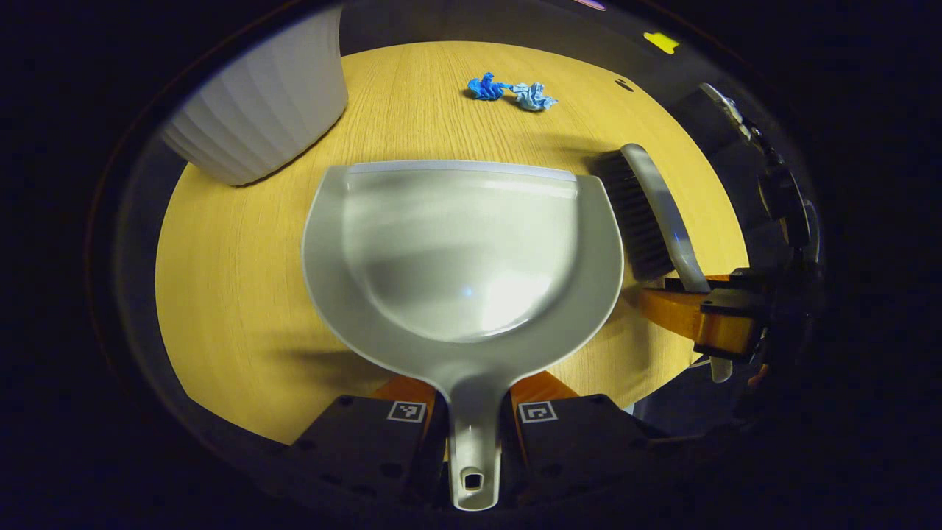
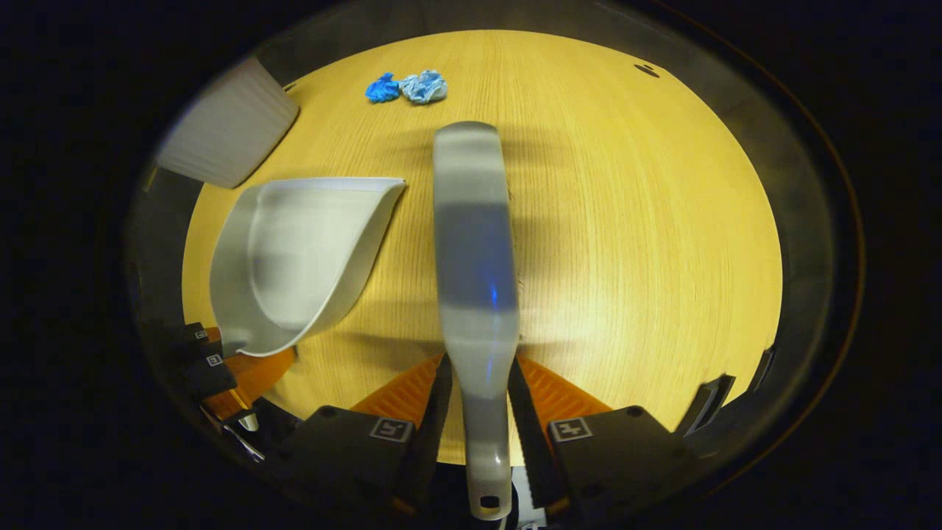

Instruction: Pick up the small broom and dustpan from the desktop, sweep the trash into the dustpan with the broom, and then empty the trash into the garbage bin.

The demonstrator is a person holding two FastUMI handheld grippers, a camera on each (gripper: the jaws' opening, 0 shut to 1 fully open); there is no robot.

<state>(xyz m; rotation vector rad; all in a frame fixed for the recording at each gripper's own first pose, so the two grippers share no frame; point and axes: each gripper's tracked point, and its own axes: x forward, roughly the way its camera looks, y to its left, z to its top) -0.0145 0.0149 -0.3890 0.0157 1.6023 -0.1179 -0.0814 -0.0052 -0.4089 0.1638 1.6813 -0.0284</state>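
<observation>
No words, brand names or numbers can be read here. The only signs are small square black-and-white coded markers, one on each black finger block of the left gripper (image 1: pixel 475 412) and of the right gripper (image 2: pixel 478 427); they carry patterns, not letters.

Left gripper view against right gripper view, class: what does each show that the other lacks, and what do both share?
Left gripper view: the bristles of the broom, side-on, and the right gripper shut on its handle. Right gripper view: the left gripper holding the dustpan, and the broom's plain back. Both: broom, dustpan, two blue wads, white bin, table.
</observation>
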